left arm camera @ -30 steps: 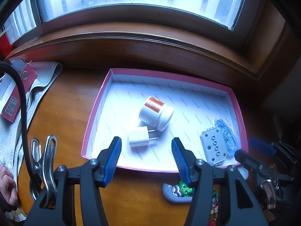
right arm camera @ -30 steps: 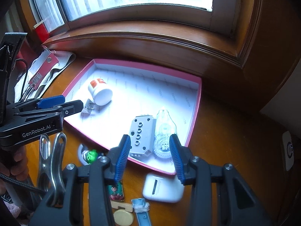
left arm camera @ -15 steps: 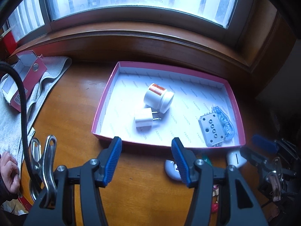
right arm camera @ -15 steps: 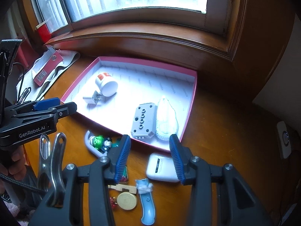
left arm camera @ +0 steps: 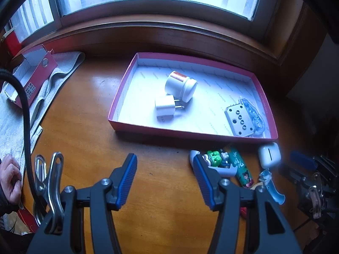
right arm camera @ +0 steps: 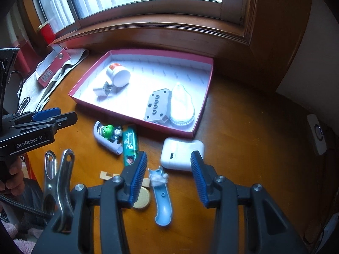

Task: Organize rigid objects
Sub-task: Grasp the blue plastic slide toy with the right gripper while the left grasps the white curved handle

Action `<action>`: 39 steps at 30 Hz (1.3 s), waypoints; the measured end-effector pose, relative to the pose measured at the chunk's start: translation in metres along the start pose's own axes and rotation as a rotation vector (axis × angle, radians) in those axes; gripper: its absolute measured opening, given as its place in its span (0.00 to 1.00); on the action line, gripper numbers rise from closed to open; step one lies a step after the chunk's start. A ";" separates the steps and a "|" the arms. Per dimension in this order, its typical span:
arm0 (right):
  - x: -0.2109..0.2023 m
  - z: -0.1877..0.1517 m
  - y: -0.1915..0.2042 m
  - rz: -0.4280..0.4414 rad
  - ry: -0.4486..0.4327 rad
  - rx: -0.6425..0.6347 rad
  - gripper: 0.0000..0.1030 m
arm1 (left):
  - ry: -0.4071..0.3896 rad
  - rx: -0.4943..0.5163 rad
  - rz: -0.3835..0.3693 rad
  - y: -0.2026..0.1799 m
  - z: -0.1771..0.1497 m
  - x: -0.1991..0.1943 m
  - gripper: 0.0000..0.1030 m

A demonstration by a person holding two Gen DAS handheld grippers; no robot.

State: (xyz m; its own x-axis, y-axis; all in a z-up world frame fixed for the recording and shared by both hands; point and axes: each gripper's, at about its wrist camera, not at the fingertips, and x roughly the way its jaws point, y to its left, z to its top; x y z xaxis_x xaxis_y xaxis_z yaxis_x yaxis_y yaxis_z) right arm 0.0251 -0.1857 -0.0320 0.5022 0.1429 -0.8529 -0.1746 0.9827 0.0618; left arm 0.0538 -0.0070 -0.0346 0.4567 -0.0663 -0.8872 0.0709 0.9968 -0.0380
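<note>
A pink-rimmed box on the wooden table holds a white jar, a white plug adapter, a grey block and a clear tape dispenser. In front of the box lie a toy figure holder, a green packet, a white earbud case, a blue curved piece and a round wooden disc. My left gripper and right gripper hang open and empty above the table.
A grey towel with a red card box lies at the left. A wooden window sill runs behind the box. A person's hand shows at the left edge. A white device sits at the far right.
Both grippers have drawn back from the box toward the table's near side. More bare table and the loose objects in front of the box have come into view.
</note>
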 end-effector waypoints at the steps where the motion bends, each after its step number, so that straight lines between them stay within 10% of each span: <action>1: -0.001 -0.002 0.000 0.001 0.003 0.002 0.43 | 0.004 -0.001 -0.001 0.000 -0.002 0.000 0.56; 29: 0.024 -0.047 0.002 -0.050 0.125 -0.105 0.42 | 0.053 0.040 -0.039 -0.014 -0.025 0.012 0.57; 39: 0.027 -0.042 0.006 -0.025 0.100 -0.151 0.20 | 0.068 0.078 -0.108 -0.033 -0.025 0.022 0.76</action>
State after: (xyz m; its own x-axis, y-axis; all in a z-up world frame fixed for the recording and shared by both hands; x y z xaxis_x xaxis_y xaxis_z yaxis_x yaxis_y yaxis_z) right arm 0.0018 -0.1814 -0.0761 0.4231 0.0984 -0.9007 -0.2917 0.9559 -0.0326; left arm 0.0399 -0.0405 -0.0645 0.3817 -0.1672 -0.9090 0.1865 0.9772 -0.1015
